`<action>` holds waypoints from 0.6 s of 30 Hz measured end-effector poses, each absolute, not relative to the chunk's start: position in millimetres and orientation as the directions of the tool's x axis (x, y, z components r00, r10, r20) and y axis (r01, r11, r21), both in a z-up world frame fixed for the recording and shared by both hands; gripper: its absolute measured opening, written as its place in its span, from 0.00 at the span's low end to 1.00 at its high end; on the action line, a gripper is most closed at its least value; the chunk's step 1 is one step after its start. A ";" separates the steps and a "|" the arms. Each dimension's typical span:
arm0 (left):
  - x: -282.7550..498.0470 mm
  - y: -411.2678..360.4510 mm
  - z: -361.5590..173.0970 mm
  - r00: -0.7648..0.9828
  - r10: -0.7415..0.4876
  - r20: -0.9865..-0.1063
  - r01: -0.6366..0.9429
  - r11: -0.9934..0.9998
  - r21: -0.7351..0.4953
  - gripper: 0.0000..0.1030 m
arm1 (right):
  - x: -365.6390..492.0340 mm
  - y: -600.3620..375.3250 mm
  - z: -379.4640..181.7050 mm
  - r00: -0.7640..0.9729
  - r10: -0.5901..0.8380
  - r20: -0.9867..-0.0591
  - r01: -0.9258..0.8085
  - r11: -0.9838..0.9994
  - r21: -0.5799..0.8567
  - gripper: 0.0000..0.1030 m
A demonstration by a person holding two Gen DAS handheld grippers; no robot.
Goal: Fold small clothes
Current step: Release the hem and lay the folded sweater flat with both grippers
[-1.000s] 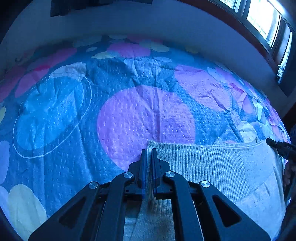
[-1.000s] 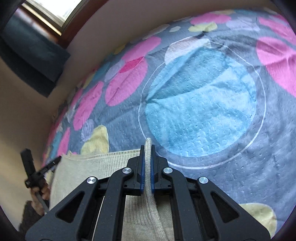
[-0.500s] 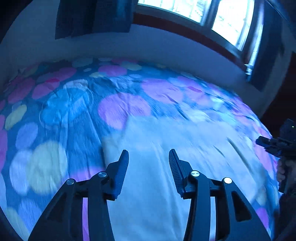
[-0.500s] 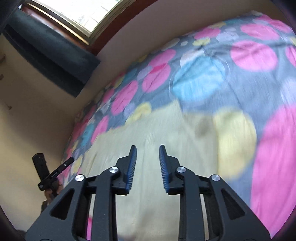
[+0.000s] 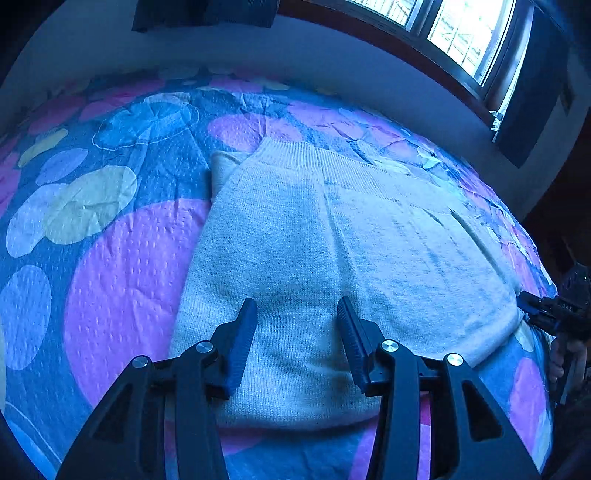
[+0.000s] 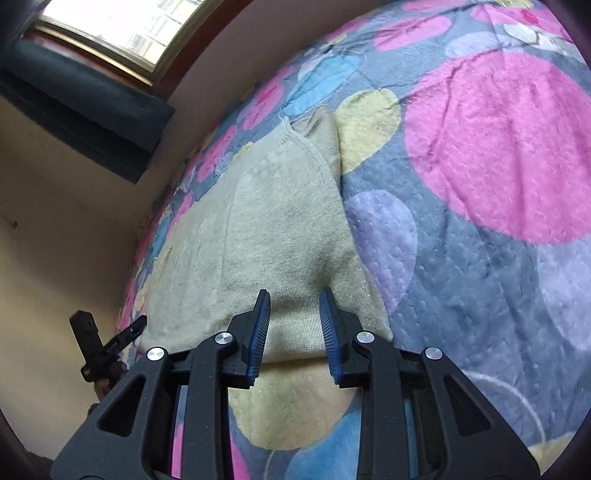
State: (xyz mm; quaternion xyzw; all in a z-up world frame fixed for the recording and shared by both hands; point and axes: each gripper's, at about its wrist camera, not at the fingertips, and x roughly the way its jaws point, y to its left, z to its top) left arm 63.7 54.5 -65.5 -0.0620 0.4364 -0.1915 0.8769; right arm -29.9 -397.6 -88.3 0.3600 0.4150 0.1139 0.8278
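Two grippers sit in your hands, both hovering over the near edge of a cream knitted garment [image 5: 332, 251] that lies folded flat on a bedspread [image 5: 122, 280] printed with pink, blue and yellow circles. Your left gripper [image 5: 295, 332] has its jaws parted with nothing pinched between them; the knit shows in the gap below. Your right gripper [image 6: 293, 321] also stands parted, more narrowly, above the garment's near right corner, pads clear of the fabric. The garment's ribbed band [image 5: 317, 162] lies at the far end, toward the wall. A bright window [image 5: 454, 29] sits high on the far right. From the right wrist view, your left gripper appears small at the far left.
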 end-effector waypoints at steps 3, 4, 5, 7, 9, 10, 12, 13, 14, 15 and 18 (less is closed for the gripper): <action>62.4 59.2 -64.1 0.550 -0.407 -0.729 0.275 0.913 -0.302 0.44 | -30.6 -398.0 -88.9 0.645 0.499 -0.579 0.100 0.696 0.711 0.27; 62.1 59.8 -64.3 0.551 -0.411 -0.726 0.275 0.911 -0.306 0.44 | -32.9 -400.2 -88.7 0.647 0.502 -0.573 0.099 0.690 0.717 0.27; 61.5 60.5 -65.2 0.550 -0.412 -0.727 0.275 0.911 -0.308 0.44 | -33.9 -400.1 -88.3 0.648 0.504 -0.571 0.099 0.687 0.720 0.27; 61.6 61.8 -64.6 0.546 -0.427 -0.720 0.280 0.904 -0.324 0.47 | -37.0 -400.6 -88.4 0.650 0.501 -0.571 0.102 0.688 0.719 0.27; 61.3 64.2 -63.3 0.539 -0.467 -0.701 0.299 0.884 -0.359 0.57 | -38.6 -400.8 -86.1 0.655 0.499 -0.568 0.110 0.680 0.725 0.31; 61.2 64.9 -63.2 0.535 -0.481 -0.694 0.305 0.877 -0.372 0.59 | -37.7 -401.1 -84.9 0.658 0.500 -0.563 0.118 0.671 0.732 0.36; 61.0 66.0 -63.1 0.531 -0.502 -0.683 0.312 0.865 -0.393 0.62 | -39.9 -398.8 -75.5 0.671 0.476 -0.569 0.142 0.670 0.729 0.41; 60.4 67.2 -62.1 0.531 -0.513 -0.674 0.315 0.858 -0.405 0.64 | -42.9 -396.7 -69.9 0.681 0.459 -0.571 0.146 0.679 0.720 0.43; 59.8 68.2 -61.5 0.530 -0.526 -0.665 0.320 0.850 -0.418 0.69 | -43.4 -395.0 -64.0 0.689 0.453 -0.565 0.142 0.681 0.718 0.45; 58.8 68.8 -60.3 0.531 -0.537 -0.655 0.325 0.843 -0.428 0.73 | -44.1 -388.4 -55.5 0.697 0.463 -0.548 0.124 0.674 0.728 0.47; 55.5 68.9 -57.2 0.540 -0.549 -0.638 0.332 0.836 -0.438 0.76 | -39.5 -355.2 -32.9 0.692 0.518 -0.502 0.038 0.669 0.743 0.58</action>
